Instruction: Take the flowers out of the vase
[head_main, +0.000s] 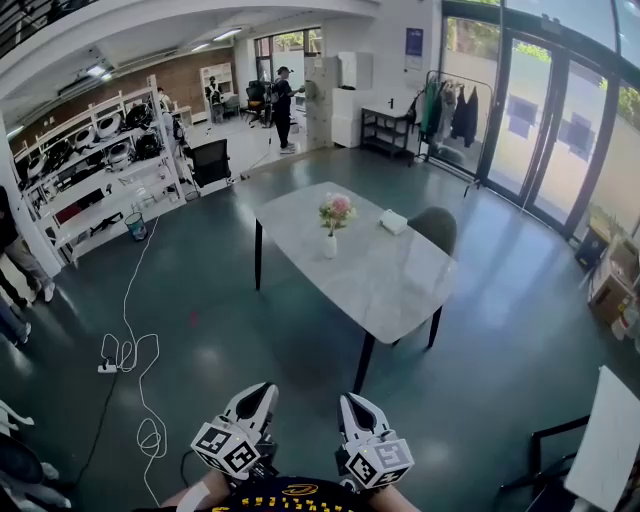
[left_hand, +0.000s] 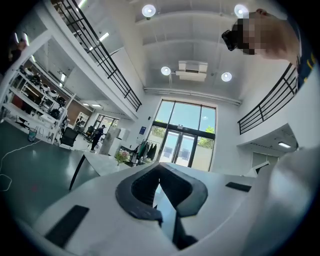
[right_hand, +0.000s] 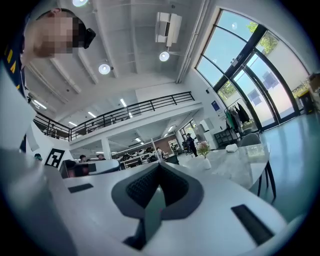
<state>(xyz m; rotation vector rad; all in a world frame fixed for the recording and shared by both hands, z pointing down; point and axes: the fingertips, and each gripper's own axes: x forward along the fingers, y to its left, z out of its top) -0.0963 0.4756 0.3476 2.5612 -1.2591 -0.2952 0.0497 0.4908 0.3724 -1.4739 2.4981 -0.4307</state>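
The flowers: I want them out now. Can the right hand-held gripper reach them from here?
Probably not yet: the flowers stand in their vase on the table, far across open floor from the right hand-held gripper. Nothing blocks the way.

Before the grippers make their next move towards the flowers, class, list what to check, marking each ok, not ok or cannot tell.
1. Flowers in the vase, upright on the table: ok.
2. Left gripper open for a grasp: not ok, jaws together, empty.
3. Right gripper open: not ok, jaws together, empty.
4. Grippers near the vase: not ok, both far short of the table.
5. Floor cable off the way: ok, it lies to the left.
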